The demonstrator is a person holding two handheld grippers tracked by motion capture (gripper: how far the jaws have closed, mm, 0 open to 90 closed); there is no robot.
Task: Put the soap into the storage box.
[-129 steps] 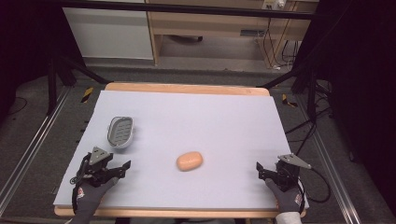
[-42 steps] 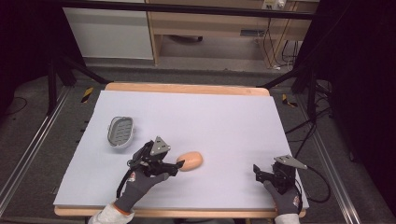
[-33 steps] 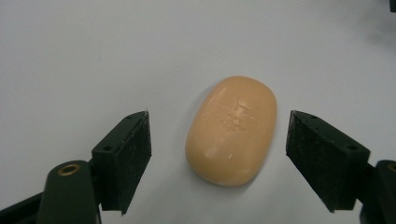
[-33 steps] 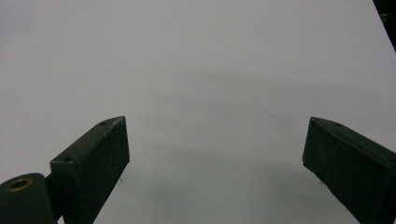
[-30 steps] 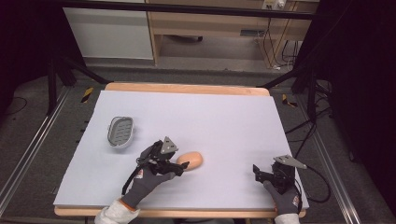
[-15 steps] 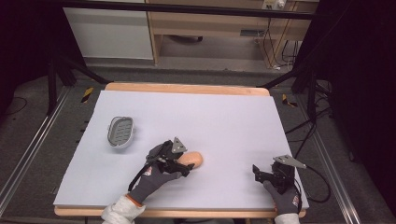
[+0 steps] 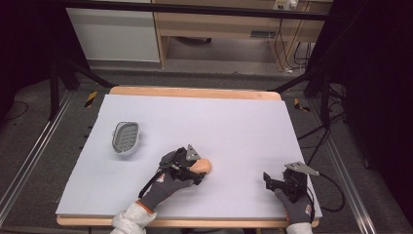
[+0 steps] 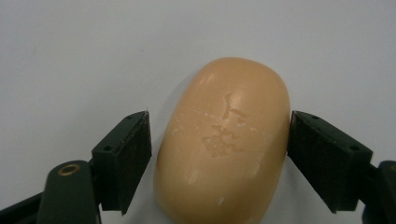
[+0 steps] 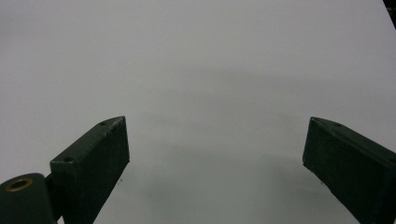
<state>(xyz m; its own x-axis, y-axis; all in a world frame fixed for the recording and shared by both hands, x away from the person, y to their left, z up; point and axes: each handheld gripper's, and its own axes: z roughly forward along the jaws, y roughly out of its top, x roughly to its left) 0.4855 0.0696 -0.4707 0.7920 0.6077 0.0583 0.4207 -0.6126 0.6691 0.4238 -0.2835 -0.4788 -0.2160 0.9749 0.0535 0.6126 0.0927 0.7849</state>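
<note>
White-topped table (image 7: 243, 122), dark room; left gripper (image 8: 217, 140) spread round soap (image 8: 224, 140); right gripper (image 9: 215, 154) wide, empty

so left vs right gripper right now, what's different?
The left gripper has the soap between its jaws, one jaw touching it and the other a sliver off; the right gripper has only bare table between its jaws. In the high view the left gripper sits mid-table, the right gripper near the table's front right corner. Both are open.
</note>
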